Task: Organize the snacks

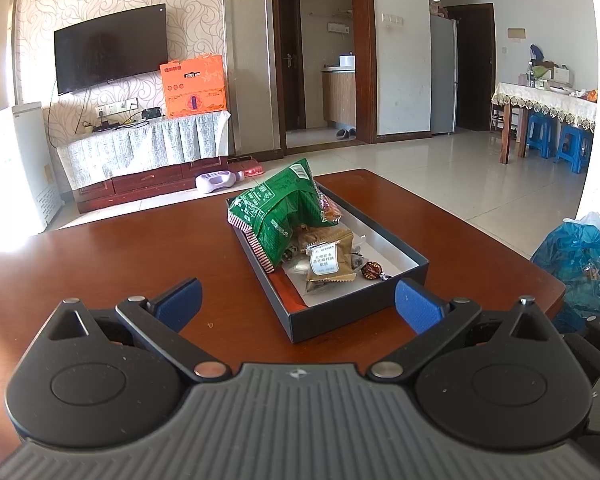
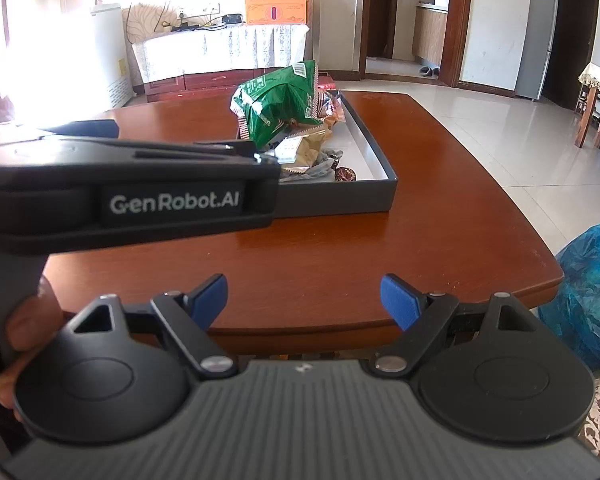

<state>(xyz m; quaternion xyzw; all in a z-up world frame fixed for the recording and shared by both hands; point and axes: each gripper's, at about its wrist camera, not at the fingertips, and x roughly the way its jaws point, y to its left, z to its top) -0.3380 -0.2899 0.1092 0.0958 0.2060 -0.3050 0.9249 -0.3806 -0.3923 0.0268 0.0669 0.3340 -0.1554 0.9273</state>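
Observation:
A dark grey shallow box sits on the brown table. Inside lie a green snack bag, a tan labelled packet and a small dark wrapped candy. My left gripper is open just in front of the box's near wall, holding nothing. My right gripper is open over the table's near edge, well short of the box. The left gripper's black body crosses the right wrist view and hides the box's left part.
A blue plastic bag stands off the table's right side. A hand holds the left tool. Across the tiled floor stand a TV cabinet with an orange box and a dining table with blue stools.

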